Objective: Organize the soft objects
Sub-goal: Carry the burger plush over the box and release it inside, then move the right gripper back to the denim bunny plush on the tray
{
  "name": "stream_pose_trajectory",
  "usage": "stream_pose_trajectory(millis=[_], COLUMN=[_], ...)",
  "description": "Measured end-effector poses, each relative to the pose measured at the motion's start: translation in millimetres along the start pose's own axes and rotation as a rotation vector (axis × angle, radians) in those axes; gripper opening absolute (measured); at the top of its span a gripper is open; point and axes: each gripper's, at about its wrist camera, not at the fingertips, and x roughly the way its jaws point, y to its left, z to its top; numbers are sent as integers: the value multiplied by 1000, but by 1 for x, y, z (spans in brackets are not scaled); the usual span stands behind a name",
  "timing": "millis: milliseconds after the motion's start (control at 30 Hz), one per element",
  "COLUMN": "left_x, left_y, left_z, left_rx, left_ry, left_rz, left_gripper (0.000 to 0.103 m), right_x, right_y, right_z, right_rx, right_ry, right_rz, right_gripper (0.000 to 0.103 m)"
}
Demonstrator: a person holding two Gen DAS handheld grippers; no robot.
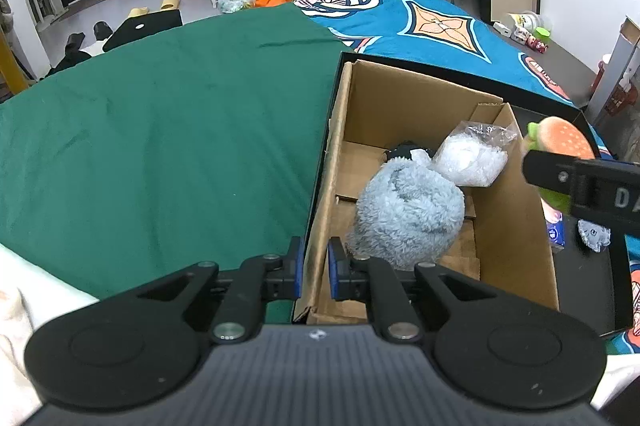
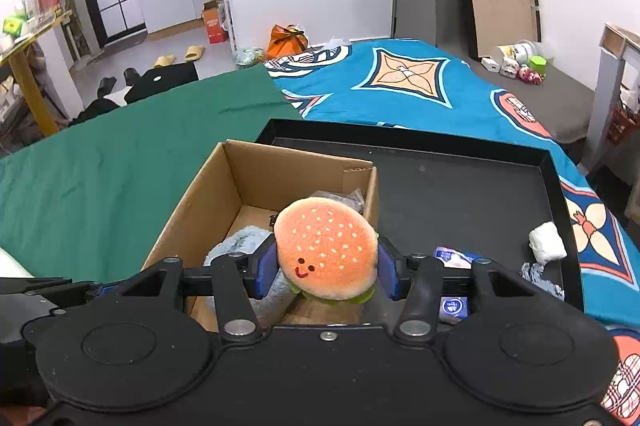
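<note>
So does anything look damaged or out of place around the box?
The cardboard box has a torn, ragged near corner where the left gripper pinches its wall. Nothing is spilled.

Black hand-held gripper (image 2: 327, 272), blue pads (image 2: 266, 270), silver screws.

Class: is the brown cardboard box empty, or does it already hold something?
Not empty. The brown cardboard box holds a fluffy grey-blue plush toy and a clear plastic bag of white stuffing.

White letters "DA" stand on the right gripper's (image 1: 536, 161) black body.
</note>
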Motion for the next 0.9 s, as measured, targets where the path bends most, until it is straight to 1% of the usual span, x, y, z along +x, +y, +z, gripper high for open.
stream_pose_trajectory(millis=[100, 167, 200, 233, 267, 367, 600, 800, 900], left_x=[1, 1, 1, 1, 2, 2, 0, -5, -7], left_y=[1, 3, 3, 4, 5, 5, 5, -2, -2], left_z=[0, 1, 1, 1, 1, 1, 0, 0, 1], left_rx=[-8, -9, -12, -15, -16, -17, -17, 16, 15], left_ry=[0, 0, 1, 1, 2, 1, -2, -23, -22], left_rz=[-6, -11, -13, -15, -18, -23, -21, 12, 22], left_gripper=[12, 12, 12, 12, 12, 12, 12, 15, 16], right_x=[5, 11, 14, 17, 19, 17, 7, 0, -3], right_y=[5, 7, 8, 8, 9, 8, -4, -7, -10], right_z=[1, 1, 0, -1, -2, -3, -8, -13, -14], right_rx=[-6, -20, -26, -32, -34, -35, -26, -39, -43], right_ry=[11, 24, 34, 46, 56, 55, 57, 60, 64], right_rz=[5, -6, -8, 0, -1, -14, -4, 8, 12], right_gripper=[51, 56, 57, 60, 61, 61, 61, 64, 64])
